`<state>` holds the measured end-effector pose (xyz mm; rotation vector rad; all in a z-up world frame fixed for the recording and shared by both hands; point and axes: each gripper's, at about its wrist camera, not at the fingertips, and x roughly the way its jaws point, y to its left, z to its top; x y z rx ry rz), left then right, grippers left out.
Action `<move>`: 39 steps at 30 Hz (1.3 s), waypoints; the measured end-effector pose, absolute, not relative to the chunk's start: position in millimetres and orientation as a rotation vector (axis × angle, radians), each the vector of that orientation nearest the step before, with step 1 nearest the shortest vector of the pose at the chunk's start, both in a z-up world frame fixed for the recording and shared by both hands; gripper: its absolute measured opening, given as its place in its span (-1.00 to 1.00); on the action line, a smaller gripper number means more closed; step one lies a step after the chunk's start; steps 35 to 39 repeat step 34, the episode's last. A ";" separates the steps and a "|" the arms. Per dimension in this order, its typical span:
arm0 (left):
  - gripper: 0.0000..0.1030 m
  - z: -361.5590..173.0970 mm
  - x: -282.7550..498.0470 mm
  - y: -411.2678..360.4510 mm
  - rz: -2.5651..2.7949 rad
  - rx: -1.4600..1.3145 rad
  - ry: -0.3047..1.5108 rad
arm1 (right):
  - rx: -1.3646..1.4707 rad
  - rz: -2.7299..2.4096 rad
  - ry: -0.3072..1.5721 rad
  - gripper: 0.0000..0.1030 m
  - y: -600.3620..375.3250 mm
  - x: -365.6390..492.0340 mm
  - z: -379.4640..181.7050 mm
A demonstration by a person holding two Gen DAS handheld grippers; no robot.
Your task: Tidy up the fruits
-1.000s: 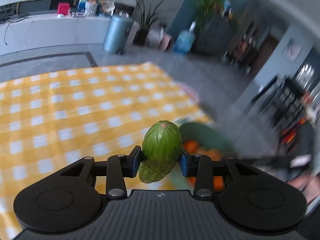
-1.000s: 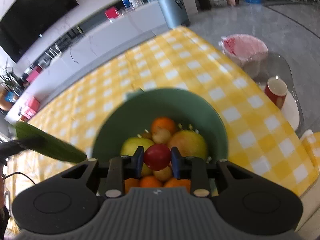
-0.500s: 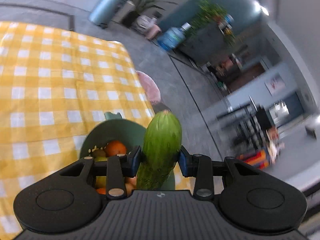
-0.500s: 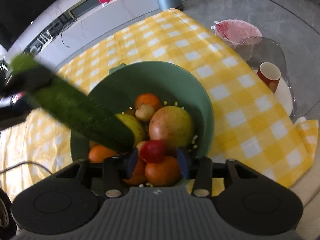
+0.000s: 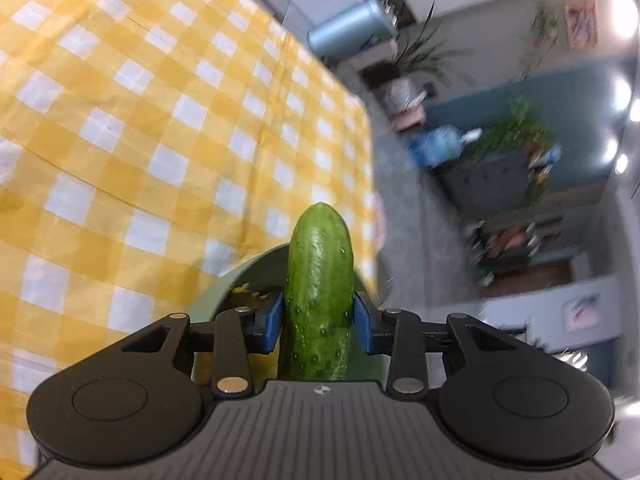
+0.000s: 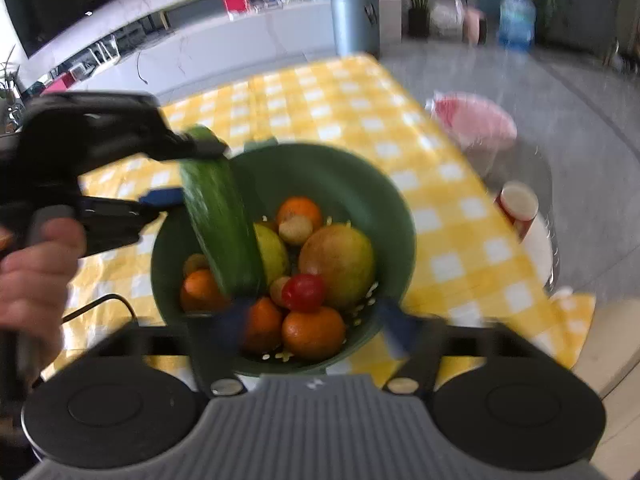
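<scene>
The left gripper (image 5: 318, 322) is clamped on a cucumber (image 5: 319, 292) — both blue pads (image 5: 269, 320) press its sides, and the blunt tip juts forward past them. Seen from the right wrist, a person's hand (image 6: 34, 276) grips the handle of that tool, which comes in from the left with the cucumber angled steeply down, its lower end dipping into the green bowl (image 6: 352, 184) above the fruit.

The right gripper (image 6: 316, 322) points down at the near rim of the bowl. Its jaws are opening wide and blurred, with nothing pinched between them; the small red fruit (image 6: 303, 292) lies free in the bowl just ahead of them.

The bowl sits on a yellow-and-white checked tablecloth (image 6: 320, 100) near the table's edge. In it — several oranges (image 6: 314, 332), a big reddish-green mango (image 6: 338, 264), a yellow-green fruit (image 6: 274, 254) partly behind the cucumber, and a couple of small tan fruits (image 6: 296, 230). Slots perforate the bowl's inner wall.
</scene>
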<state>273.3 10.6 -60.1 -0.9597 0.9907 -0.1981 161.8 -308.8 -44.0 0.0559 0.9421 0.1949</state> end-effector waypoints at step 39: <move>0.69 51.4 60.8 -81.9 -0.127 -0.024 0.845 | 0.146 -0.005 0.927 0.92 -312.9 37.3 -23.9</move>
